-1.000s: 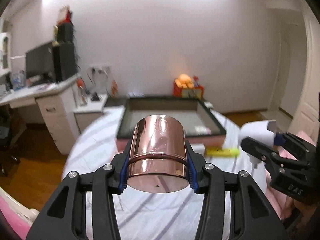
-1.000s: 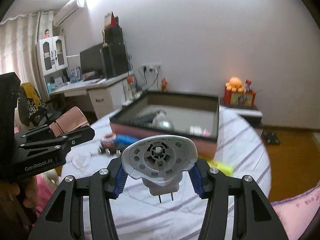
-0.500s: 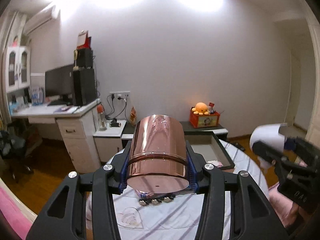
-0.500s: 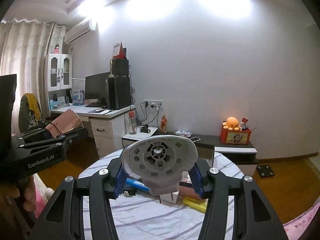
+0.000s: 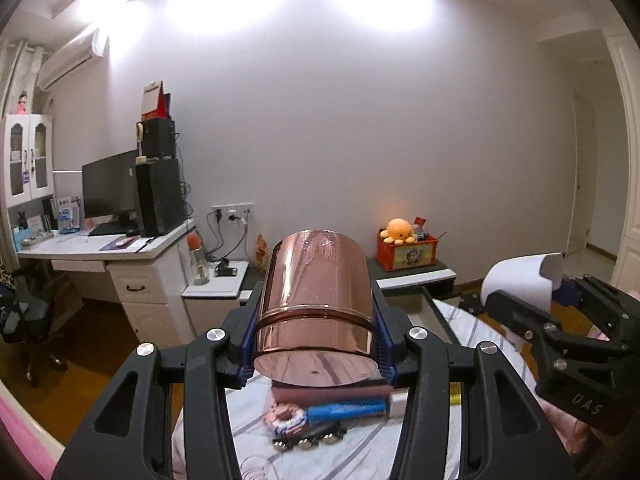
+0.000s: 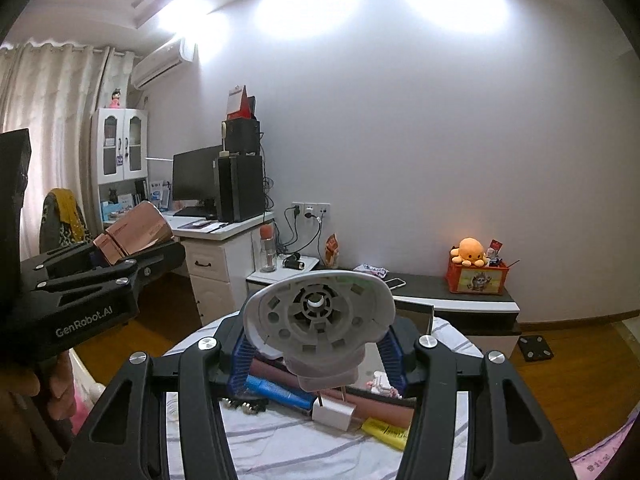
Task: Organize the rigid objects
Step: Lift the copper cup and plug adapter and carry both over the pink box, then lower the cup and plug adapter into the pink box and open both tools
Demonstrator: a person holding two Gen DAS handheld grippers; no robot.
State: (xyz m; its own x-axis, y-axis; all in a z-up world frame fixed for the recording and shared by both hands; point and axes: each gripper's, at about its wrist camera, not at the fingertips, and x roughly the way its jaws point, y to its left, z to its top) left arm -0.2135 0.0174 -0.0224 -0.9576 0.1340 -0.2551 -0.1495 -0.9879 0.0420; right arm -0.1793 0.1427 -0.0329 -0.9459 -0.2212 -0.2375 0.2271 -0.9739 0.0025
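Behind right tongs (image 6: 316, 344), yellow packet (image 6: 386, 432), unseen leftward

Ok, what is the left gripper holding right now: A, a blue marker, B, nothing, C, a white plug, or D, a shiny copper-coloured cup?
D: the left gripper is clamped on the sides of the copper-coloured cup, held up above the table.

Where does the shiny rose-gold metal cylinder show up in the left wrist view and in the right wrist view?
Left wrist view: the shiny rose-gold metal cylinder fills the lower centre, clamped in the left gripper.
Right wrist view: the cylinder sits at the left edge, seen side-on in the same gripper.
Shared landmark: the orange plush octopus on the red box by the wall.
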